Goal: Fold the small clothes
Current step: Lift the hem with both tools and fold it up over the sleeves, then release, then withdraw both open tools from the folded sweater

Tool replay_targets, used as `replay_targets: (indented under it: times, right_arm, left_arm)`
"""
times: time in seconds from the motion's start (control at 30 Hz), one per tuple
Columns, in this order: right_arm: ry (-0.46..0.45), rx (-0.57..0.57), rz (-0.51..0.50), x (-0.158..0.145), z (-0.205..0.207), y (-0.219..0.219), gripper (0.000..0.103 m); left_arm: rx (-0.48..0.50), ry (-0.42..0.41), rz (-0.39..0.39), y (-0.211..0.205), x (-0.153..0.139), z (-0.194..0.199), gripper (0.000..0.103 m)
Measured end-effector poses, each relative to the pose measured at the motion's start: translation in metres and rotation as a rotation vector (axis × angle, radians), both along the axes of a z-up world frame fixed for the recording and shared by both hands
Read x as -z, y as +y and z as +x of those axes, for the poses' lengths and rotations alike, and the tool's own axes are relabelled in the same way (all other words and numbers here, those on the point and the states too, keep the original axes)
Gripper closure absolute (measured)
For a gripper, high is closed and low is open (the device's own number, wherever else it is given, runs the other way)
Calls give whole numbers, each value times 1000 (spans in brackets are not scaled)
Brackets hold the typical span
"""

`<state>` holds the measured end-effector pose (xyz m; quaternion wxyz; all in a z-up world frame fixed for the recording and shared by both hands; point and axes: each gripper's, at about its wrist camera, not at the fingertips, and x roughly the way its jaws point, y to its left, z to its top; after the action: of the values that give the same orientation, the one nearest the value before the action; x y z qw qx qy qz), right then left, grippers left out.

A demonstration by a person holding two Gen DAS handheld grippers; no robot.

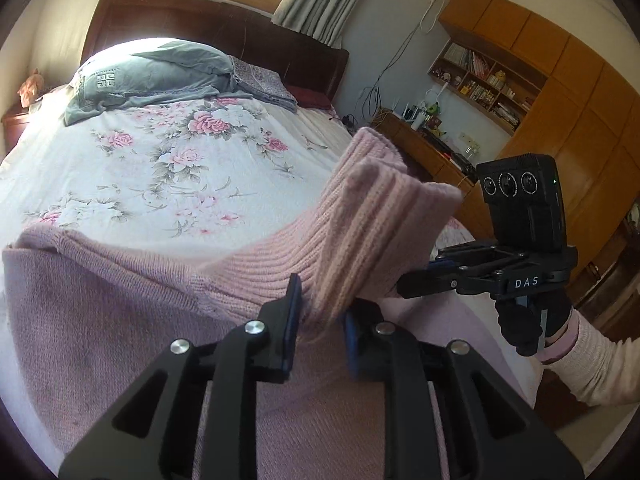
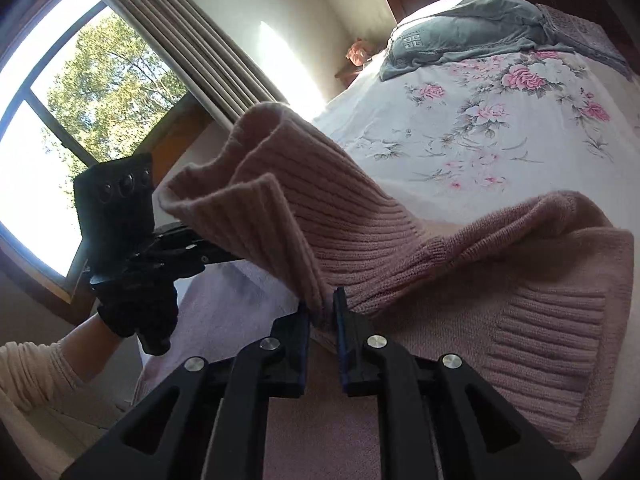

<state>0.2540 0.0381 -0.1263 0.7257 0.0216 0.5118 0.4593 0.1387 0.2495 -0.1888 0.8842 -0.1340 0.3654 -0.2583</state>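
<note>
A pink knit sweater (image 1: 120, 320) lies spread on the bed, and its ribbed edge (image 1: 372, 208) is lifted off the sheet. In the left wrist view my left gripper (image 1: 322, 320) is shut on a bunched fold of that ribbed edge. My right gripper (image 1: 400, 290) comes in from the right, pinching the same raised edge a little further along. The right wrist view shows the sweater (image 2: 520, 300) draped to the right, my right gripper (image 2: 323, 314) shut on the ribbed fabric (image 2: 280, 184), and my left gripper (image 2: 236, 258) at the left, its tips buried in the knit.
The bed's floral sheet (image 1: 160, 168) stretches beyond the sweater to a grey pillow (image 1: 160, 72) and a dark headboard (image 1: 240, 28). A wooden desk and bookshelves (image 1: 480, 84) stand at the right. A window (image 2: 80, 100) and curtain (image 2: 180, 40) are on the left.
</note>
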Motion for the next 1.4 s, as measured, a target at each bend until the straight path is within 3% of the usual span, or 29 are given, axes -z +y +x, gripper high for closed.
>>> replay_targets:
  times: [0.07,0.13,0.27,0.37,0.47,0.57,0.73,0.83,1.0,1.1,1.2,1.4]
  right_arm:
    - [33,-8,-43,14,-10,-5,82]
    - [62,13,-24,13,-15,-16,81]
    - [53,85,66,-19,-8,-31,81]
    - [21,87,84,-42,0,-14,81]
    - [12,68,75,-48,1,13,81]
    - [-2,74,-26,-34,-5,33,81]
    - [50,104,-134,11,-18,44,81]
    - [84,147,-97,25,-21,39,82]
    - [88,166,-84,36,-26,37,82]
    - [102,172,-58,26,-29,30,81]
    - [75,161,-6,0,-44,15,68]
    - [7,170,-9,-40,-97,-27,60]
  left_arm:
    - [-2,35,55,-4,19,-5,84]
    - [-14,48,63,-3,30,-11,84]
    - [-25,41,5,7,25,-26,75]
    - [-29,47,35,9,20,-39,73]
    - [-68,38,5,16,9,-48,71]
    - [-111,26,-30,17,-4,-54,66]
    - [-149,66,53,-2,4,-46,65]
    - [-177,136,152,-10,26,-33,65]
    - [-224,217,127,-3,51,-25,62]
    - [-259,223,127,2,43,-36,62]
    - [-288,217,139,11,28,-63,62]
    - [-397,231,201,37,7,-145,48]
